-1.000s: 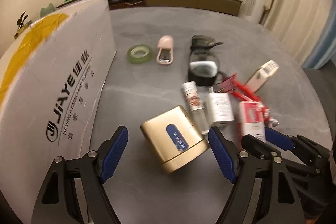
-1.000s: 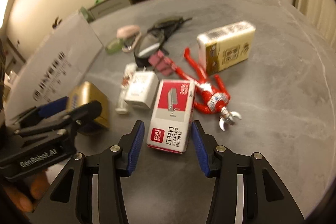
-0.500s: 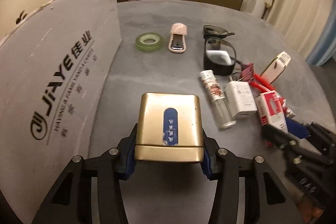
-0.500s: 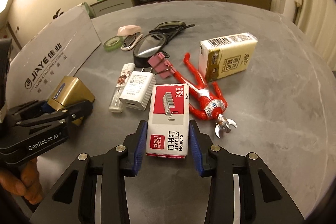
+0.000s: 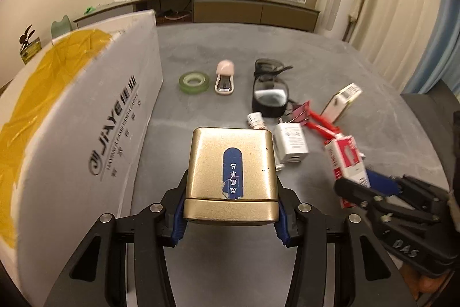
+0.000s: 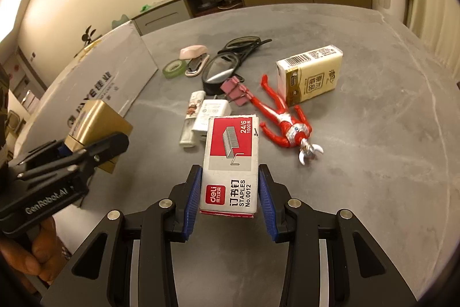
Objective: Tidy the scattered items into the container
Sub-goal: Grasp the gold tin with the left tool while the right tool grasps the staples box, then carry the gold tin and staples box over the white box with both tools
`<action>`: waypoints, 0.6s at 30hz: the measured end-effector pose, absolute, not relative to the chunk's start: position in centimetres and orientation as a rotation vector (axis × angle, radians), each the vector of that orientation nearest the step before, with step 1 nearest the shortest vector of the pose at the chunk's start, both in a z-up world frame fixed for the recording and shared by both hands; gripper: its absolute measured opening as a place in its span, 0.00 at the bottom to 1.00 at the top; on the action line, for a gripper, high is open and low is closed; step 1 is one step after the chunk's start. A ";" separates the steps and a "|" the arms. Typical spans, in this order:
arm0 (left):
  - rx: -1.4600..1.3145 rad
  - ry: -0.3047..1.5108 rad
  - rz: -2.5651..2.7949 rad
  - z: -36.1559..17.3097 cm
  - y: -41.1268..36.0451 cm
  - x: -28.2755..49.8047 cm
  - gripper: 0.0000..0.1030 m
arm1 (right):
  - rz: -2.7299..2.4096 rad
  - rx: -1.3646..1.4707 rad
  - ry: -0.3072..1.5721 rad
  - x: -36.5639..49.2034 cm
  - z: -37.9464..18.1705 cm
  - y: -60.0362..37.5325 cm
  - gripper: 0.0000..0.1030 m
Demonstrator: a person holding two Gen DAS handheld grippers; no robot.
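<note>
- Gold metal tin (image 5: 231, 173), stiff, smooth and likely slippery, sits clamped by its flat sides in the left gripper (image 5: 230, 216) jaws, off the surface beside the container (image 5: 86, 117).
- Cardboard staple box (image 6: 231, 163), light but crushable, is pinched across its long sides by the right gripper (image 6: 230, 199) jaws.
- Since a second ago, both pairs of jaws have closed and lifted their loads clear of the surface; the toy figure (image 6: 284, 120) and tissue pack (image 6: 312, 75) still lie there.

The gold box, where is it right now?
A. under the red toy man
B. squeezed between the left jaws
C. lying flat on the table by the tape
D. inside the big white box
B: the gold box sits clamped between the blue pads of the left gripper, beside the big white box, not inside it.
</note>
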State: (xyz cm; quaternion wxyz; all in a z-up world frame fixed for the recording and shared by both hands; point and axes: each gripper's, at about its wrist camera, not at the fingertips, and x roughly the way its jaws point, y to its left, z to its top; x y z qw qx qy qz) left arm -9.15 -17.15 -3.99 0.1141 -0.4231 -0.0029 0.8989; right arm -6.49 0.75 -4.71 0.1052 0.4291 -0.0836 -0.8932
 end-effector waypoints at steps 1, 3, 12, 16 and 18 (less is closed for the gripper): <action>-1.227 -0.014 2.639 -3.5 -17.3 -8.8 0.48 | -2.637 1.249 -0.231 -6.1 -4.3 0.4 0.39; -1.204 -0.031 2.643 -2.6 -17.6 -8.1 0.48 | -2.638 1.239 -0.215 -5.6 -3.8 -0.1 0.39; -1.100 -0.103 2.659 0.9 -19.8 -5.0 0.48 | -2.635 1.176 -0.164 -3.2 -1.3 -2.8 0.39; -1.063 -0.152 2.662 2.2 -21.1 -3.9 0.48 | -2.626 1.166 -0.140 -2.5 -0.6 -3.9 0.39; -1.046 -0.178 2.665 2.8 -21.7 -3.4 0.48 | -2.621 1.155 -0.122 -2.0 -0.2 -4.5 0.39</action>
